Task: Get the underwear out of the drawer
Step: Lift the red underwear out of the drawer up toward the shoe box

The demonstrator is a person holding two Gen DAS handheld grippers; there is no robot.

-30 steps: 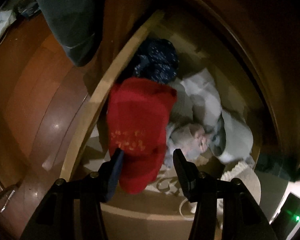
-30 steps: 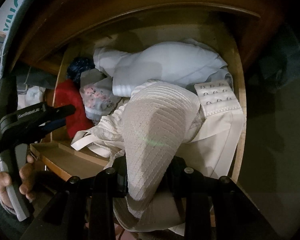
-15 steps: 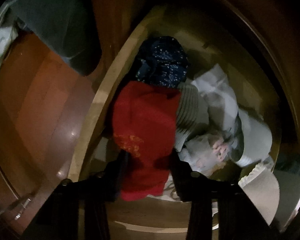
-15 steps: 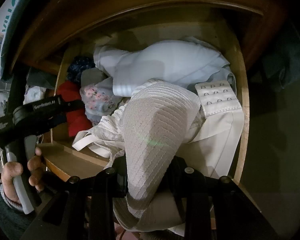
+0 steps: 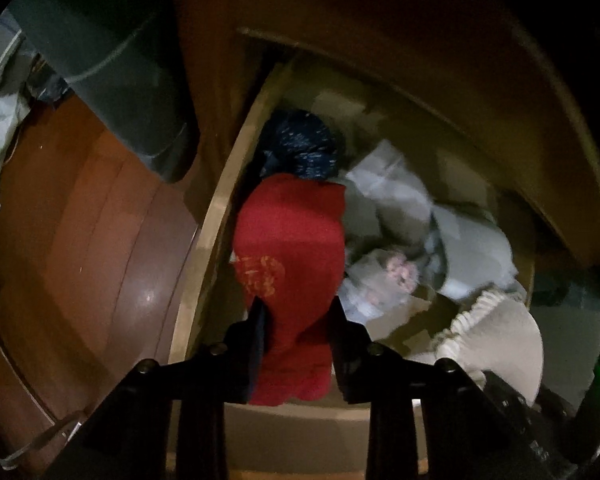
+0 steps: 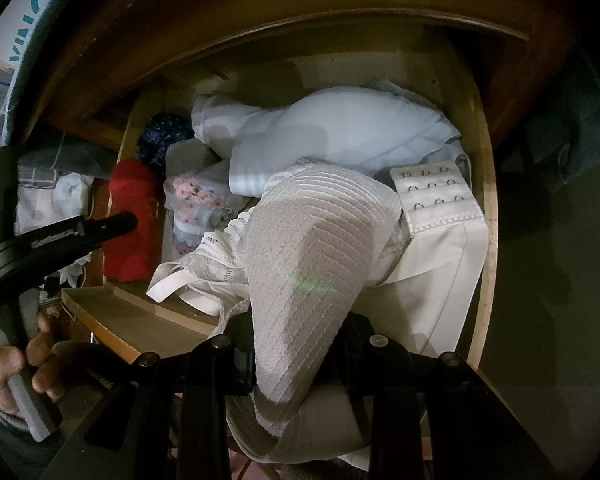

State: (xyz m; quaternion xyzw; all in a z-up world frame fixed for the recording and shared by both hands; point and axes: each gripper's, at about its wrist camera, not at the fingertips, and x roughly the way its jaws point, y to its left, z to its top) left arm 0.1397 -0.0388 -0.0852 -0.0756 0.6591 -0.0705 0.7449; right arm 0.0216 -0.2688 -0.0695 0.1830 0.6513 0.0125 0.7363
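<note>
Left gripper [image 5: 298,316], jaws just closing, clenched red underwear [image 5: 290,240], orange print unreadable. Right gripper [image 6: 296,344] grasped white ribbed garment [image 6: 316,248] over drawer [image 6: 485,216].

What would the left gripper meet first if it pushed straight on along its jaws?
Nothing before the red garment that the left gripper has just closed on; it fills the line ahead. Past it probably comes the drawer floor, though depth is unclear.
</note>
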